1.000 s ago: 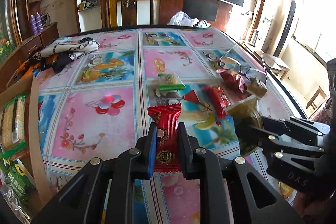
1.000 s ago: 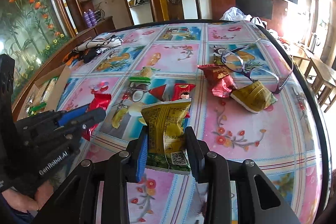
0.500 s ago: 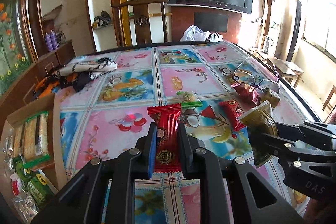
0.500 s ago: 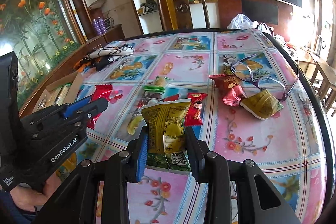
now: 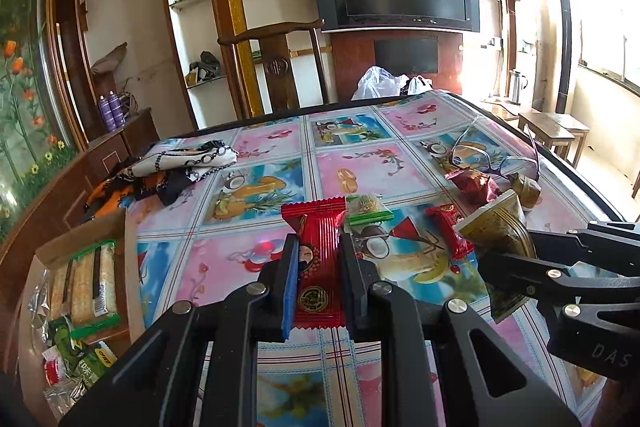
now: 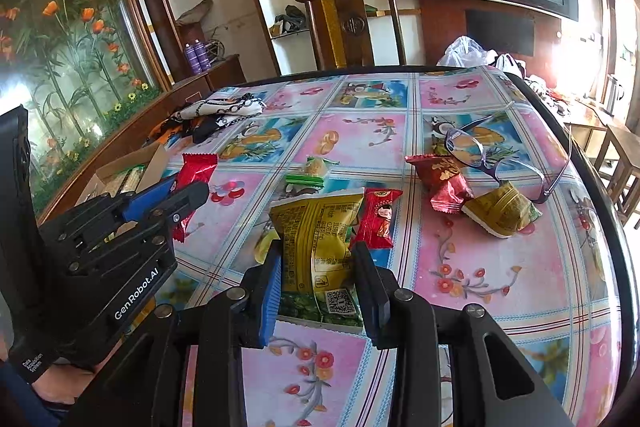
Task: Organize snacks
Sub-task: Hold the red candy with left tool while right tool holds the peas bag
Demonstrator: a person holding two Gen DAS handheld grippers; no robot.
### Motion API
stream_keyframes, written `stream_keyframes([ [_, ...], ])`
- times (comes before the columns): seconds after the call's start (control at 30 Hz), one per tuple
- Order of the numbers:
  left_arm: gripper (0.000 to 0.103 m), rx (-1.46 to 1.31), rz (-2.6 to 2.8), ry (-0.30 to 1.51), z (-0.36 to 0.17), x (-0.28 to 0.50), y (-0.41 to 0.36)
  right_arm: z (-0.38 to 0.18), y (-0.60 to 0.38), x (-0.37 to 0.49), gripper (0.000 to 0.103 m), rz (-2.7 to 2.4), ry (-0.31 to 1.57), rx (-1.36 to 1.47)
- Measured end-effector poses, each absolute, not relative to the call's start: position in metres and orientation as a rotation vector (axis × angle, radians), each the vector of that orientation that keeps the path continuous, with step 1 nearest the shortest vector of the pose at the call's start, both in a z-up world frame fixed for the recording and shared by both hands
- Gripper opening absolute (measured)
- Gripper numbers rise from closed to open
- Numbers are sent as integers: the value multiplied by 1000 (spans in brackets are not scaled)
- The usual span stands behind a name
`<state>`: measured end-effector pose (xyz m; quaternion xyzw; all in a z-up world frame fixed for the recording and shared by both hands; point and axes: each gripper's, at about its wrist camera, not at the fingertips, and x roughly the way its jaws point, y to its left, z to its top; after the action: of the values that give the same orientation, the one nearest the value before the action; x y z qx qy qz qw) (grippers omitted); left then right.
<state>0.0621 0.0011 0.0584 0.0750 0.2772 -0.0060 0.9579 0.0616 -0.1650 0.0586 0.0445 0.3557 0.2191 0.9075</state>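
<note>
- Snacks: a flat red foil snack packet printed with a cartoon face (image 5: 320, 267) is clamped upright between the jaws of our left gripper (image 5: 319, 259), its crimped top edge rising above the fingertips.
- Our right gripper (image 6: 316, 267) has its jaws pressed on a yellow-and-green plastic snack bag with a QR code (image 6: 316, 243), the bag's lower edge hanging below the blue pads.
- Ahead of the right jaws, on the floral plastic tablecloth (image 6: 480, 267), we note a small red face-printed packet (image 6: 380, 213) just beyond the held bag, and further ahead a green-edged clear packet (image 6: 310, 173).
- Ahead and right of the right jaws lie a crumpled dark-red foil packet (image 6: 442, 177) and a gold-green pouch (image 6: 502, 213), close together, beside purple-framed spectacles (image 6: 492, 159).
- Left of the left jaws, an open brown cardboard box (image 5: 116, 227) at the table's edge holds wrapped rice-cracker bars (image 5: 90, 279).
- Both held packets are off the tablecloth.
</note>
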Motion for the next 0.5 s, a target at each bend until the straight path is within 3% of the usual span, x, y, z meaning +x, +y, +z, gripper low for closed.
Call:
stream_keyframes([
  [0.5,18,153,-11,559,59,61,1,59,-166,61,36,457,729,93],
])
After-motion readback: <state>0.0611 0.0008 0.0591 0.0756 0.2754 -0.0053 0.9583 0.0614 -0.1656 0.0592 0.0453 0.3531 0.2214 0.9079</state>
